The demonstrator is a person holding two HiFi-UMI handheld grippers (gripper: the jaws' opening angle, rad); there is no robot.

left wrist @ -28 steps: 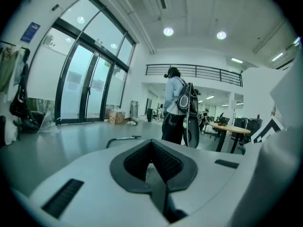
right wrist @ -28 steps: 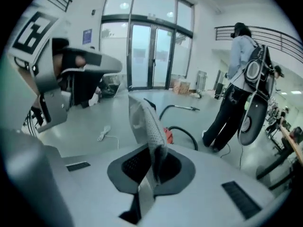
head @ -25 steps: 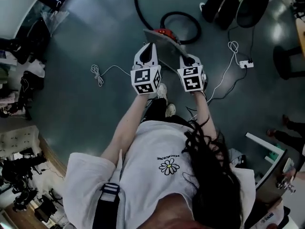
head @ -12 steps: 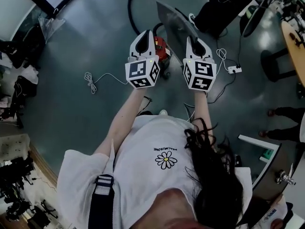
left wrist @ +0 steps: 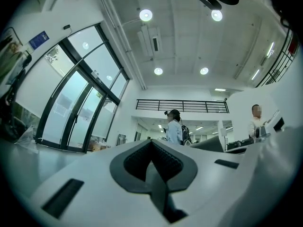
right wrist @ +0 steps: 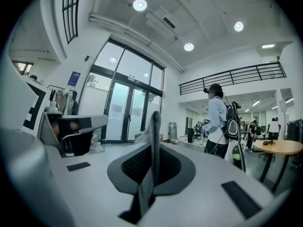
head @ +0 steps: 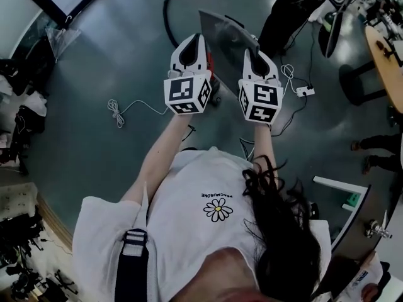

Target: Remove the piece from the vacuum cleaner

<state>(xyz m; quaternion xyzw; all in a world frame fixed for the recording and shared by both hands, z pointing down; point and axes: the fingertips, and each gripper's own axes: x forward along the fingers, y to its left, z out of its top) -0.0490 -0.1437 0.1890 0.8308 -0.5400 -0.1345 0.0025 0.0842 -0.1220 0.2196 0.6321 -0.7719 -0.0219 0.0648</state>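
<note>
A flat grey piece point(head: 228, 29) hangs in the air between my two raised grippers. My right gripper point(head: 255, 55) is shut on its right edge, and in the right gripper view the thin grey edge point(right wrist: 155, 136) stands up between the pads. At the piece's left edge my left gripper point(head: 192, 43) is shut too, with a thin grey strip point(left wrist: 158, 188) pinched in its seam. Part of the red vacuum cleaner point(head: 213, 66) shows on the floor below, mostly hidden by the left gripper. Its black hose point(head: 169, 14) curves off to the far left.
A white cable point(head: 119, 111) lies on the floor at the left. A power strip with its cord point(head: 304, 90) lies at the right. People stand at the far right point(head: 286, 11), near a round wooden table point(head: 383, 58). In the gripper views, a person with a backpack point(right wrist: 218, 122) stands ahead.
Both grippers have risen together from the floor with the grey piece between them. The red vacuum cleaner, hidden under the piece before, now shows below it.
</note>
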